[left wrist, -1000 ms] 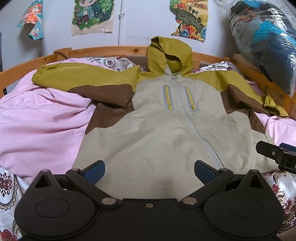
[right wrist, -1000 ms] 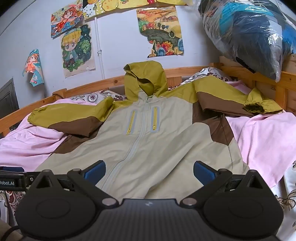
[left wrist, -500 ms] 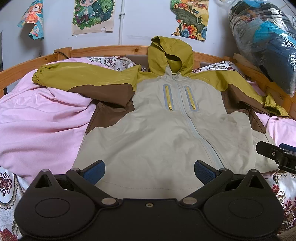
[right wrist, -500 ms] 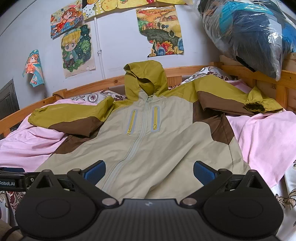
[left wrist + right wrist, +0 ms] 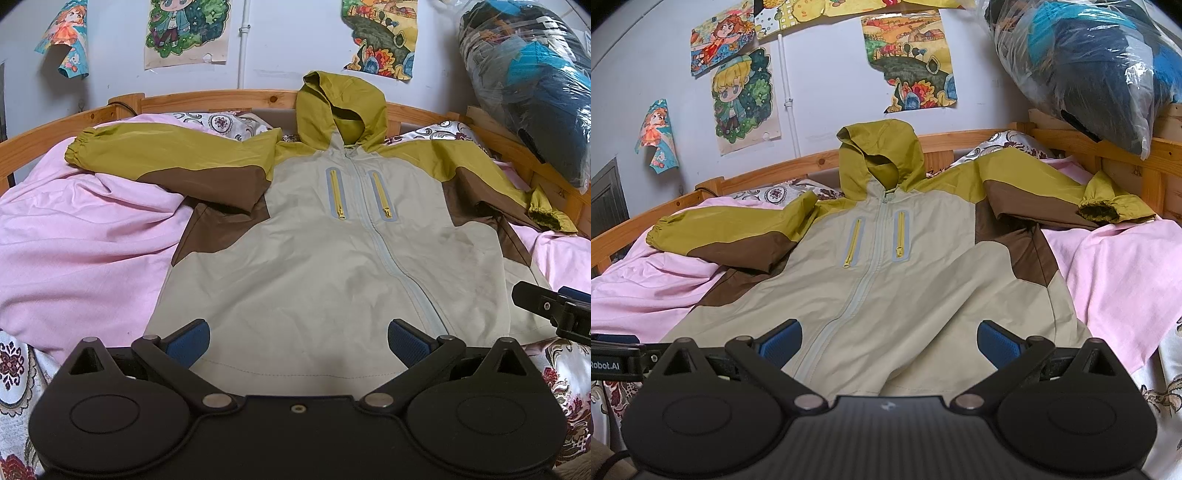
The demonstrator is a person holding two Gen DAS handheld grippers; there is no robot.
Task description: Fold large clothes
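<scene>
A hooded jacket (image 5: 332, 258), beige with brown and olive sleeves, lies flat and zipped, front up, on a pink sheet, sleeves spread to both sides and hood at the far end. It also shows in the right wrist view (image 5: 894, 280). My left gripper (image 5: 298, 341) is open and empty, hovering just over the hem. My right gripper (image 5: 889, 341) is open and empty over the hem's right half. The right gripper's tip shows at the left wrist view's right edge (image 5: 550, 306).
A pink sheet (image 5: 74, 240) covers the bed inside a wooden frame (image 5: 221, 98). A plastic bag of dark clothes (image 5: 1089, 62) rests on the frame at the far right. Posters hang on the wall (image 5: 820, 92) behind.
</scene>
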